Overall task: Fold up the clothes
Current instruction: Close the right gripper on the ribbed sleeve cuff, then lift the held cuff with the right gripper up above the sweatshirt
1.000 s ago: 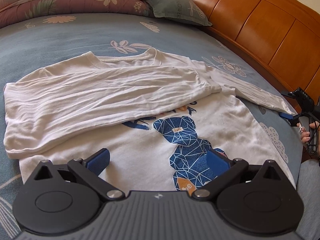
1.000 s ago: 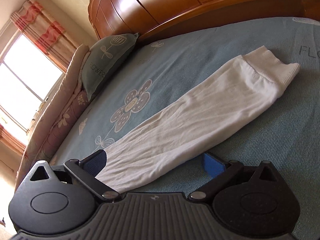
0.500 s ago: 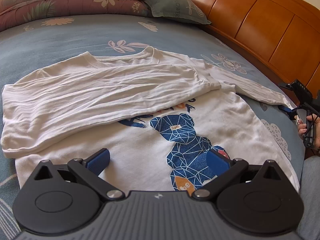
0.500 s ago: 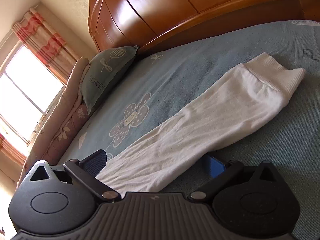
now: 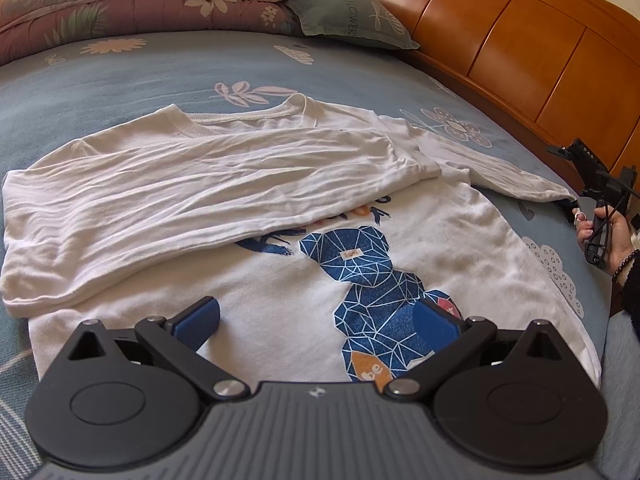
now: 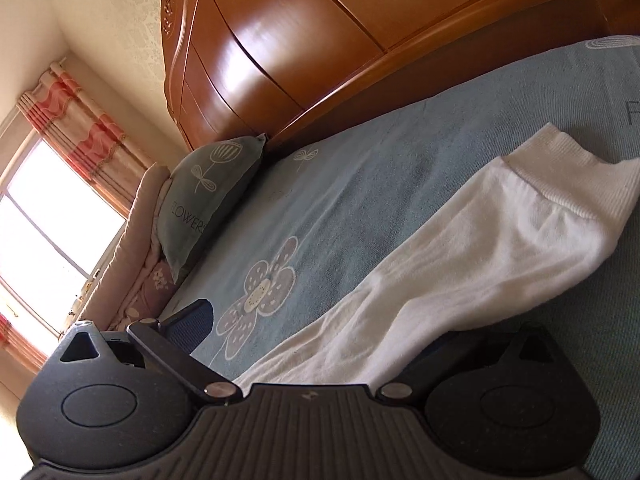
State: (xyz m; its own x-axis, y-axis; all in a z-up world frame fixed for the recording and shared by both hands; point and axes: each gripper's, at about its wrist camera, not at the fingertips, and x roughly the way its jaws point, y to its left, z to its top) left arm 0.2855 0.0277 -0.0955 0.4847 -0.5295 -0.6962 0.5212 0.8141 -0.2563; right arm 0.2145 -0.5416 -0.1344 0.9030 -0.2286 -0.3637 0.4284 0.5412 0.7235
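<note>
Shirt (image 5: 280,312), white and long-sleeved, spread front-up on the bed (image 5: 160,76) in the left wrist view. Blue bear print (image 5: 372,280) on the chest, partly under one sleeve (image 5: 192,200) folded across the body, with its cuff just short of the far shoulder. Neck opening toward the far side and hem nearest the camera. Other sleeve (image 5: 508,176) stretched out flat to the right over the blue flowered sheet, ending at the right tongs (image 5: 572,204). Hand (image 5: 612,236) wrapped around their black handle at the frame's edge; fingers there too small to judge. Left tongs (image 5: 316,316) spread wide, holding nothing, hovering over the lower shirt: one blue pad over plain white cloth, the other over the bear's legs. Beyond the shirt, folded quilt (image 5: 140,4) and green-grey pillow (image 5: 348,16) at the far end of the bed, with orange wooden headboard (image 5: 520,60) along the right side.

Right wrist view: same outstretched sleeve (image 6: 460,280) seen close, running from the ribbed cuff (image 6: 580,176) at upper right down between the fingers of the right tongs (image 6: 316,328). Left finger (image 6: 192,324) swung far out and clear of the cloth; right finger hidden beneath the sleeve, which drapes over it. Tongs wide, then, not pinching the cloth. Sheet with a pale flower motif just left of the sleeve. Pillow (image 6: 204,204) marked "FLOWERS" against the headboard (image 6: 280,52), rolled quilt (image 6: 140,248) behind it, and bright window (image 6: 52,232) with a red patterned curtain (image 6: 80,128) at far left.
</note>
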